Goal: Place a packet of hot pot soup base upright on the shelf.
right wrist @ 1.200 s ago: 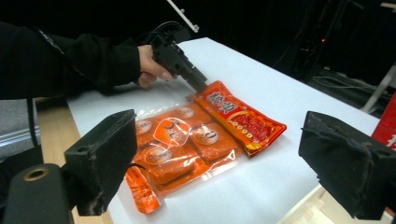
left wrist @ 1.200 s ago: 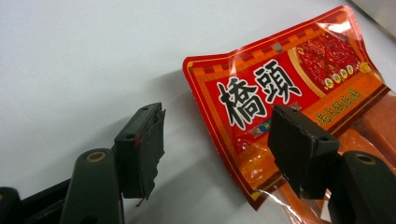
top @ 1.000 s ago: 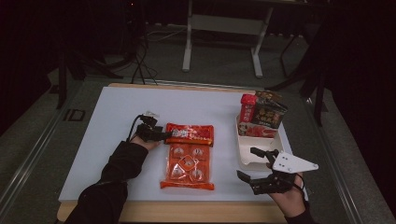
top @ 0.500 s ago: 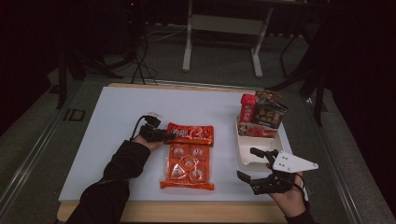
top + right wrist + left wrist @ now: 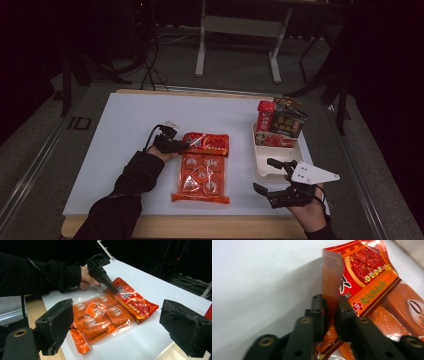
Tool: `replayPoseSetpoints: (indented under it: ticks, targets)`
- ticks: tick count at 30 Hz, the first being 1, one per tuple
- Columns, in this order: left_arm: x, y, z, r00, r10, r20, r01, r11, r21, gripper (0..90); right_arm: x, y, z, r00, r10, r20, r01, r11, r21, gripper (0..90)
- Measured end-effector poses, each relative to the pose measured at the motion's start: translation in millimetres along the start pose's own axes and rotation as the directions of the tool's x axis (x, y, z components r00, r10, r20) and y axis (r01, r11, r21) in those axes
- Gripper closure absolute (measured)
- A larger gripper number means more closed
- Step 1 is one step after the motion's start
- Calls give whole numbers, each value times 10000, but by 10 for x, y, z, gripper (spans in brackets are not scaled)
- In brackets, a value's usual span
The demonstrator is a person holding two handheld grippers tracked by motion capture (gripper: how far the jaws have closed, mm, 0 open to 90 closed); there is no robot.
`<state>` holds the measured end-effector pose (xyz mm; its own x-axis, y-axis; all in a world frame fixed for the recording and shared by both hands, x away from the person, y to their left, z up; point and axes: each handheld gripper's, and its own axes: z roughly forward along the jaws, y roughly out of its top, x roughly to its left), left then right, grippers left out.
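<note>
Lying lengthwise away from the person, the orange packet point(image 5: 202, 167) has its far corner pinched by the just-closed left tongs point(image 5: 181, 146); right tongs point(image 5: 272, 177) wide.

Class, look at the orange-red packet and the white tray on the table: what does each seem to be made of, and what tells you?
Packet: thin glossy plastic film, part clear; it glints, crinkles, and its pinched corner stands folded up.
White tray: looks like moulded plastic or foam, matt, with a raised rim; which one is hard to tell.
</note>
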<state>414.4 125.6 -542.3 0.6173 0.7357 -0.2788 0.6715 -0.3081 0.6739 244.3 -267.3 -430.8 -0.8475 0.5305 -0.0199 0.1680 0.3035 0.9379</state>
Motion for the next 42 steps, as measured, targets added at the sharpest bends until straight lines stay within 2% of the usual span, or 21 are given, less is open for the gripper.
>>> replayPoseSetpoints:
  ticks: [3,5,8,14,18,23,35,42]
  targets:
    - [-28,-6,-4,9996,161,-227,-163,9998,-96,884,-4,1,4,10000,-16,-6,16,10000,1,118]
    - [-45,-18,-9,9991,264,-345,-271,9995,-186,887,-3,2,5,10000,-3,1,3,10000,8,118]
    - [-65,-16,-29,9991,122,-399,-135,9994,-318,891,1,5,6,10000,44,32,-44,10000,40,118]
    - [-113,-5,-139,9988,307,-392,-336,9966,-752,895,4,9,10,9999,40,93,-40,10000,57,118]
    - [-143,3,-255,9985,450,-299,-480,9927,-1107,896,-1,14,11,9999,73,119,-74,10000,38,119]
    - [-203,21,-403,9966,795,-199,-816,9839,-1587,896,1,17,20,9999,109,133,-110,9999,39,119]
    - [-353,70,-642,9954,955,5,-930,9701,-2240,896,-23,5,17,9995,262,196,-262,9996,33,119]
    - [-427,87,-737,9943,1069,47,-1025,9647,-2425,896,-15,16,25,9995,207,222,-208,9998,30,119]
